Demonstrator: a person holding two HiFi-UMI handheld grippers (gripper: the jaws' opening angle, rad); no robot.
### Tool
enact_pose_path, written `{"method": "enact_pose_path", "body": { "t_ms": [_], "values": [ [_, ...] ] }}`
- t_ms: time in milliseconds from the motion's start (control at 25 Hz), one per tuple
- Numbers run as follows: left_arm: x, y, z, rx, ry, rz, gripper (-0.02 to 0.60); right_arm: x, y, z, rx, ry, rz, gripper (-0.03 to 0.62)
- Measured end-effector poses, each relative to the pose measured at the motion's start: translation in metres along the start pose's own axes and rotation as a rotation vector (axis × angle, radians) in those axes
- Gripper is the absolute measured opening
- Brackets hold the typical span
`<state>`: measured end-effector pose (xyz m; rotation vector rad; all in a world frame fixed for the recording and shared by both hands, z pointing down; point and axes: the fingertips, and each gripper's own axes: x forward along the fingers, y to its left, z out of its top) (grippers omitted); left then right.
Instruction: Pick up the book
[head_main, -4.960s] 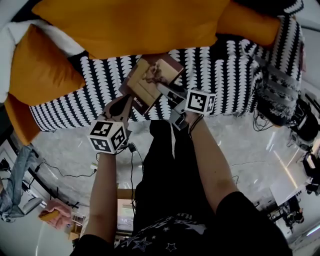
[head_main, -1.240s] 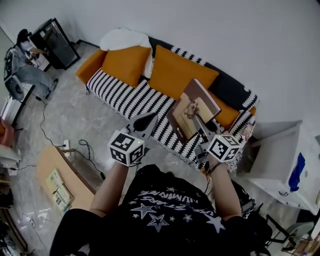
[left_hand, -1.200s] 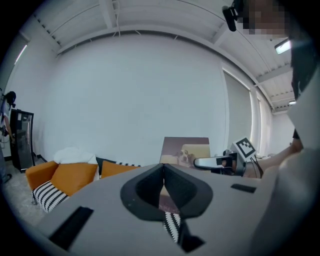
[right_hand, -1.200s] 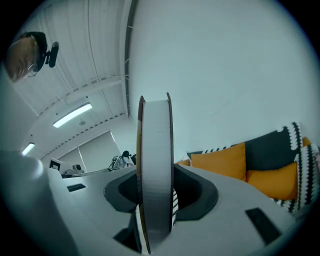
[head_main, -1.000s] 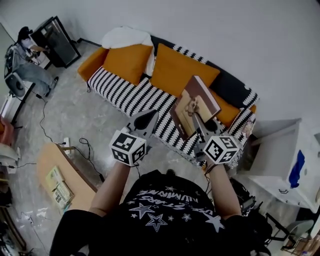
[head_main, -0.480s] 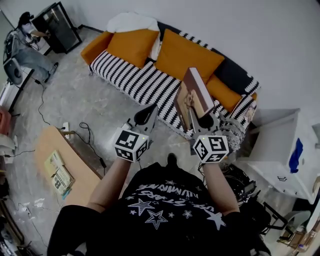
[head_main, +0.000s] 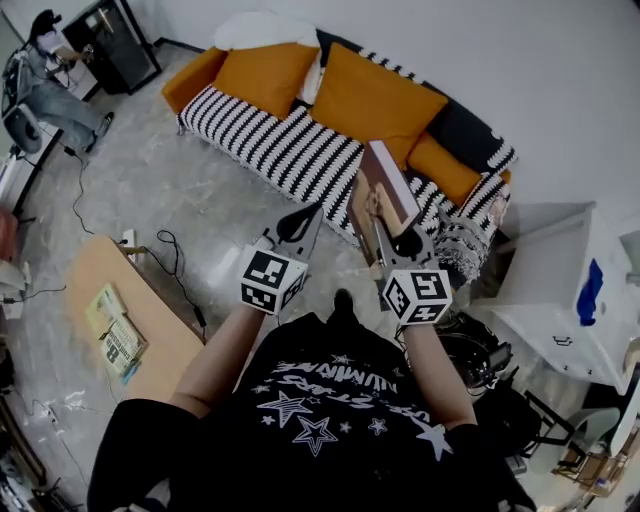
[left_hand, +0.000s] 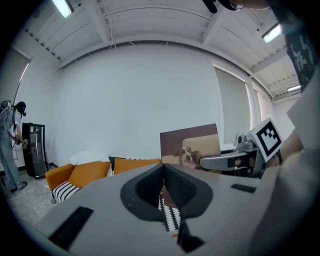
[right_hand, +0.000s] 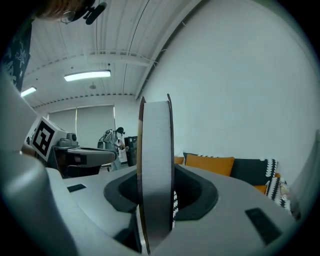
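The book (head_main: 385, 190), brown with a dog picture on its cover, stands upright in the air in front of the sofa. My right gripper (head_main: 393, 237) is shut on its lower edge. In the right gripper view its pages (right_hand: 155, 165) fill the gap between the jaws, edge-on. From the left gripper view the cover (left_hand: 190, 145) shows to the right, beside the right gripper's marker cube. My left gripper (head_main: 303, 216) hangs level to the left of the book, apart from it. Its jaws meet at the tips (left_hand: 163, 170) with nothing between them.
A black-and-white striped sofa (head_main: 270, 150) with orange cushions lies ahead. A low wooden table (head_main: 120, 320) with a book on it is at the left, cables on the floor beside it. A white cabinet (head_main: 560, 290) stands at the right. A person (head_main: 45, 70) is far left.
The book has rolled from a slanted, cover-up pose to nearly edge-on upright in the right gripper. Both grippers have drifted together across the room, and the sofa has slid further up the head view.
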<state>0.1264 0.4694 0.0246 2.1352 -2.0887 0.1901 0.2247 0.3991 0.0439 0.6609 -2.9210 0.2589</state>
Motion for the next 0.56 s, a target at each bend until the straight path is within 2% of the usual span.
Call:
{"method": "enact_pose_path", "body": {
  "t_ms": [280,560],
  "values": [
    [-0.017,0.01,0.006,0.028,-0.015,0.054,0.008,-0.001,0.018,-0.003,-0.007,0.003,0.003,0.156],
    [-0.032,0.019,0.005,0.023,-0.01,0.068,0.008,0.005,0.038,0.004,-0.038,-0.007,0.022,0.156]
  ]
}}
